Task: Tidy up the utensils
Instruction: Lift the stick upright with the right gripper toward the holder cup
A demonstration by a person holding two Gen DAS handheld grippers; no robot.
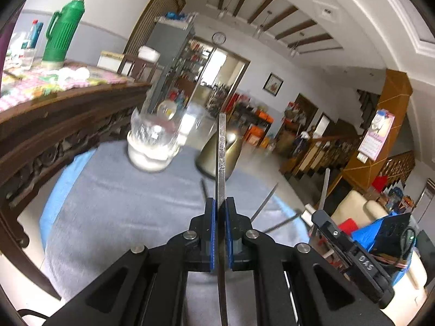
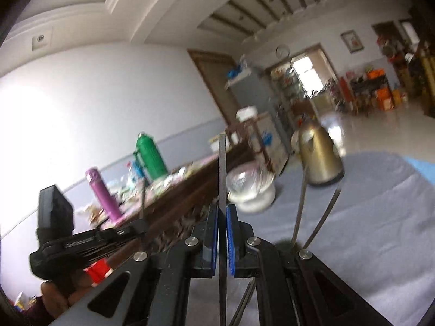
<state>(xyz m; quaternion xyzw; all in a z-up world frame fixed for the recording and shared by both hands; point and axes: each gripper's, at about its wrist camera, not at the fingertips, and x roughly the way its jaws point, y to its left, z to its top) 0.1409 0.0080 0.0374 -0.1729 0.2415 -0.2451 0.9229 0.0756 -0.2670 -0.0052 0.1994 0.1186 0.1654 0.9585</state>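
My left gripper (image 1: 220, 203) is shut on a flat steel utensil handle (image 1: 221, 152) that sticks up and forward between the blue pads. My right gripper (image 2: 222, 212) is shut on a similar flat steel utensil handle (image 2: 222, 168). Both are held above a table with a grey cloth (image 1: 114, 203). The utensil heads are hidden below the grippers. A clear glass jar on a white base (image 1: 152, 138) stands ahead on the cloth; it also shows in the right wrist view (image 2: 251, 187). More thin metal utensil handles (image 2: 300, 206) stand up to the right. The right gripper (image 1: 348, 252) shows in the left wrist view.
A gold kettle (image 1: 221, 154) stands on the cloth beyond the jar, also in the right wrist view (image 2: 320, 157). A carved dark wood sideboard (image 1: 51, 125) runs along the left, with a green thermos (image 1: 62, 32) and a purple bottle (image 2: 103, 195) on it.
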